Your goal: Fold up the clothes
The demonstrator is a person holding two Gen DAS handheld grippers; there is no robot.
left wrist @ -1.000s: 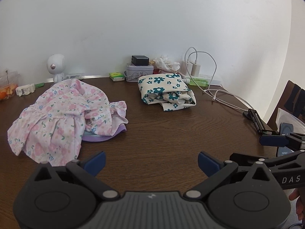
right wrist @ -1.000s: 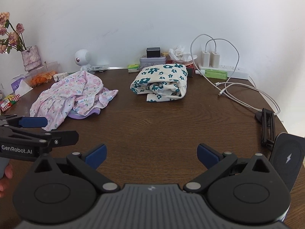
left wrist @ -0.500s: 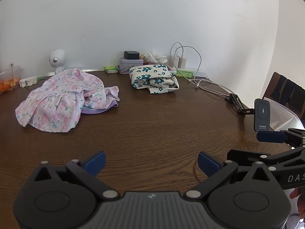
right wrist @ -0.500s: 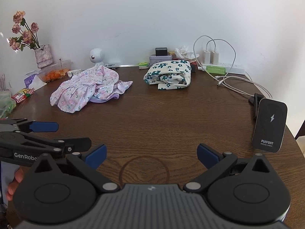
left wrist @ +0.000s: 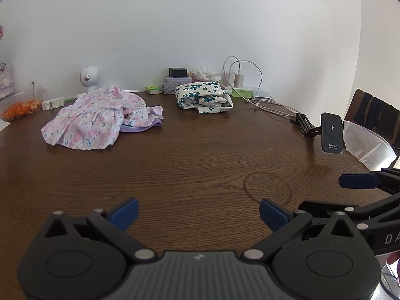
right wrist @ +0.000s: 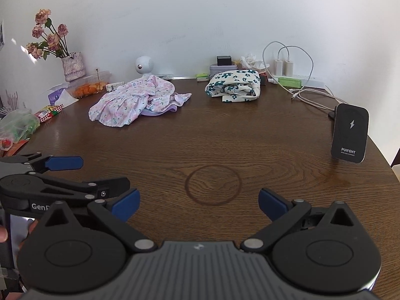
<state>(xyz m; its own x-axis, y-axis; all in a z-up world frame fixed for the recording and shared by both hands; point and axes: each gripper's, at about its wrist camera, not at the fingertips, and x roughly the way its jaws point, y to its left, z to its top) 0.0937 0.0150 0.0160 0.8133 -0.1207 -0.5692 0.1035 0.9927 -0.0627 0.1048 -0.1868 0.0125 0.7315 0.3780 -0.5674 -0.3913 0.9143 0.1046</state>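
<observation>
While I hold both tools low over the dark wood-grain table (left wrist: pixel 200 155), the left gripper (left wrist: pixel 198 212) and the right gripper (right wrist: pixel 198 203) have their blue-padded fingers spread wide, gripping nothing. Far off near the wall lies the crumpled pink floral garment (left wrist: pixel 97 122) over a lilac piece, well apart from the folded cream cloth with teal flowers (left wrist: pixel 203 97). A black wireless charger stand (right wrist: pixel 350 132) sits at my right.

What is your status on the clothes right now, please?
Left gripper, right gripper: open, empty. Crumpled pink floral garment unfolded, out ahead. Bare brown wooden table between.
</observation>
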